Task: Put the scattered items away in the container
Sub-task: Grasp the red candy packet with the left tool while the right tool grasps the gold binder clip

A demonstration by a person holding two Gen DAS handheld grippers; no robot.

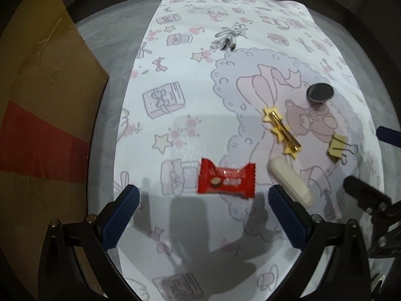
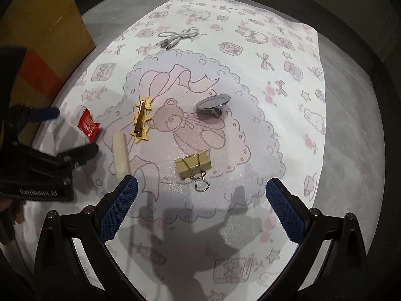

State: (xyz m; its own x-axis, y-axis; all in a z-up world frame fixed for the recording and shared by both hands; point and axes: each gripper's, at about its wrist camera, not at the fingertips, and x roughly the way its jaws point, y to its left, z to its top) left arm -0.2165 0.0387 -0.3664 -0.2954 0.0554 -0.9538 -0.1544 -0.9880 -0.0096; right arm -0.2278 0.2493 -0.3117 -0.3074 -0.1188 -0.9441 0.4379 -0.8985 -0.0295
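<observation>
Red candy wrapper [image 1: 226, 181], crinkled, shiny, being framed ahead of left gripper [image 1: 203, 202], jaws apart. Right gripper [image 2: 200, 195] being held agape above one gold binder clip [image 2: 193, 164]. One star hairclip [image 2: 141, 120], one white eraser [image 2: 120, 155], one cable [image 2: 178, 36] being seen on mat [image 2: 288, 115].

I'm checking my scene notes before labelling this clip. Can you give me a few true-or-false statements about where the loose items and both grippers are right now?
1. The left gripper is open, holding nothing. True.
2. The candy lies just ahead of the left gripper. True.
3. The binder clip is clamped in the right gripper. False: it lies loose on the mat; that gripper is open.
4. The cable lies at the mat's far end. True.
5. The hair clip rests on top of the eraser. False: they lie side by side.
</observation>
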